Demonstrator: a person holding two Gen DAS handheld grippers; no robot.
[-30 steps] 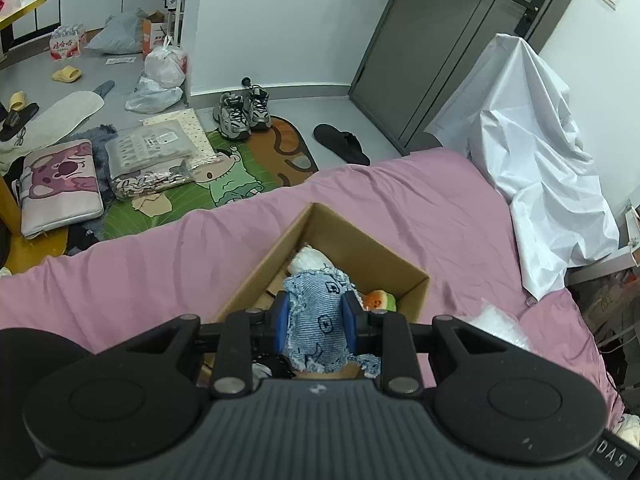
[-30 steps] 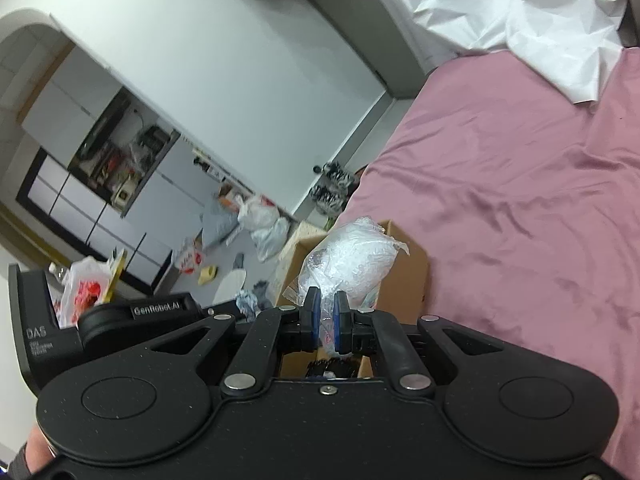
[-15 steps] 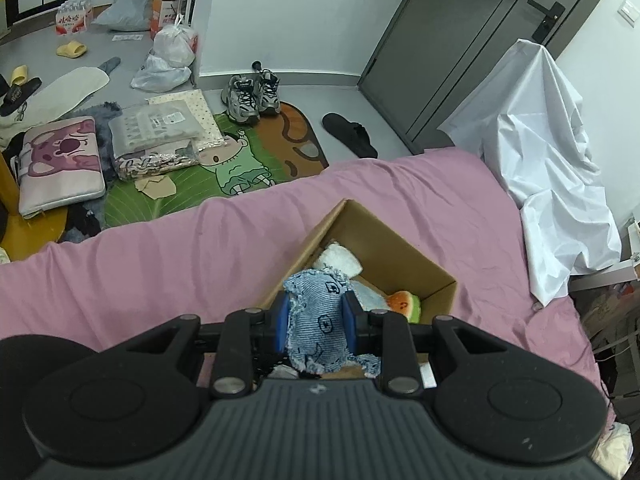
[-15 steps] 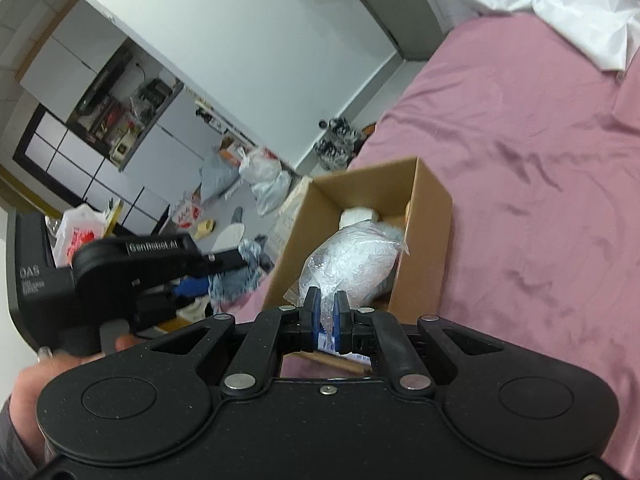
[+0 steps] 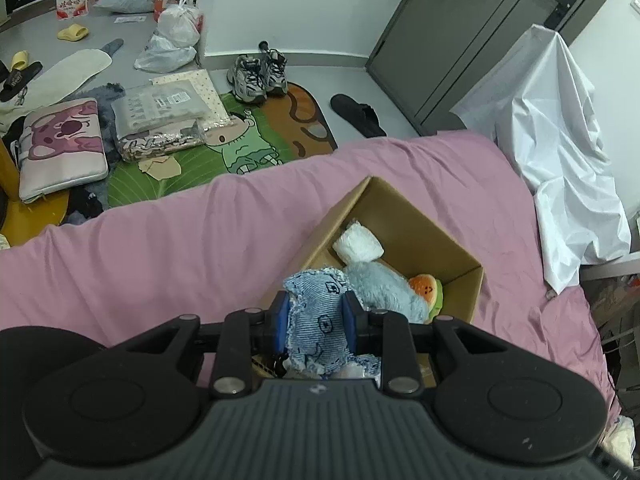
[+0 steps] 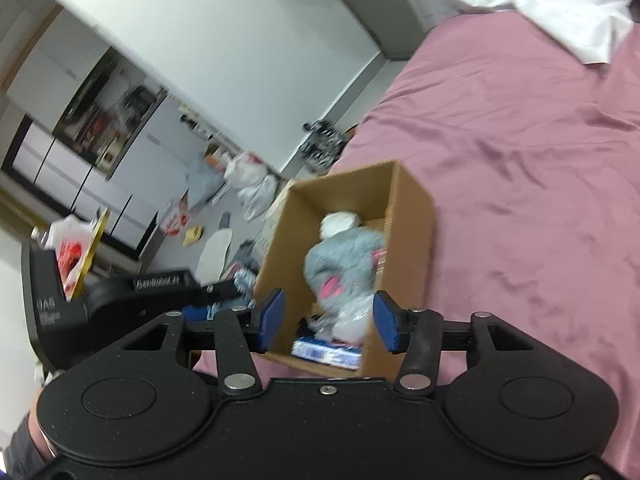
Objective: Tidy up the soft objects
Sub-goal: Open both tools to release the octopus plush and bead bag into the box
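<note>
A brown cardboard box (image 5: 416, 216) (image 6: 412, 216) sits open on the pink bed. Inside lie a grey-blue plush (image 5: 384, 288) (image 6: 344, 256), a white soft roll (image 5: 358, 244) (image 6: 338, 222), an orange-green plush (image 5: 426, 288) and a clear plastic bag (image 6: 352, 316). My left gripper (image 5: 314, 322) is shut on a blue denim cloth (image 5: 316, 320) and holds it above the box's near corner. My right gripper (image 6: 328, 320) is open and empty above the box's near end. The left gripper also shows in the right wrist view (image 6: 120, 296), left of the box.
The pink bed sheet (image 5: 160, 248) (image 6: 540, 160) surrounds the box. A white sheet (image 5: 560, 140) drapes over something at the bed's far right. The floor beyond the bed holds shoes (image 5: 258, 74), bags, a cartoon mat (image 5: 240, 148) and a grey door (image 5: 460, 32).
My right gripper has opened and let go of the clear plastic bag, which now lies in the box. My left gripper still holds the denim cloth, and the box sits further right in its view.
</note>
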